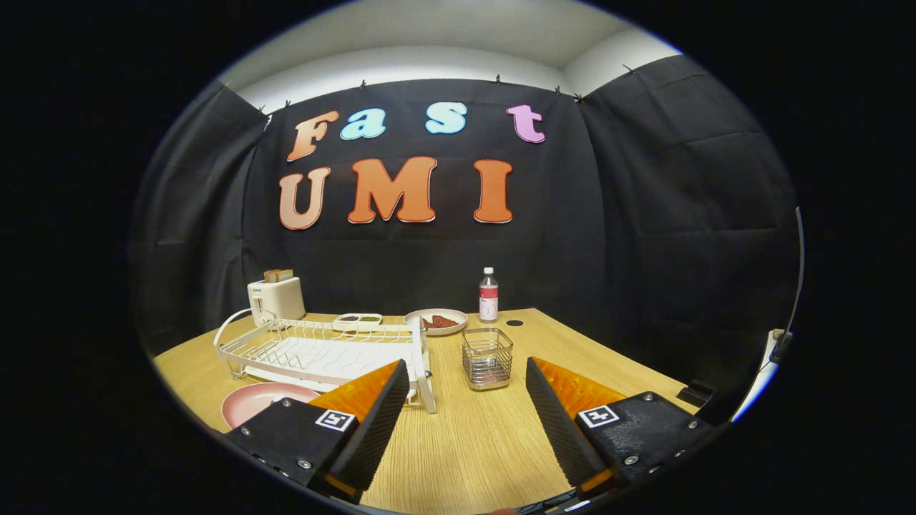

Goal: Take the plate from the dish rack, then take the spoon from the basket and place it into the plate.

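Note:
A pink plate (256,402) lies flat on the wooden table (465,443), in front of the white wire dish rack (325,349) and just left of my left finger. The rack holds no plate that I can see. A small wire basket (487,357) stands beyond the fingers, slightly right of the rack; I cannot make out a spoon in it. My gripper (466,379) is open, fingers spread wide above the table with nothing between them.
A white toaster (276,298) with bread stands at the back left. Behind the rack sit a small two-part dish (358,320) and a plate of food (436,321), with a water bottle (489,295) next to it.

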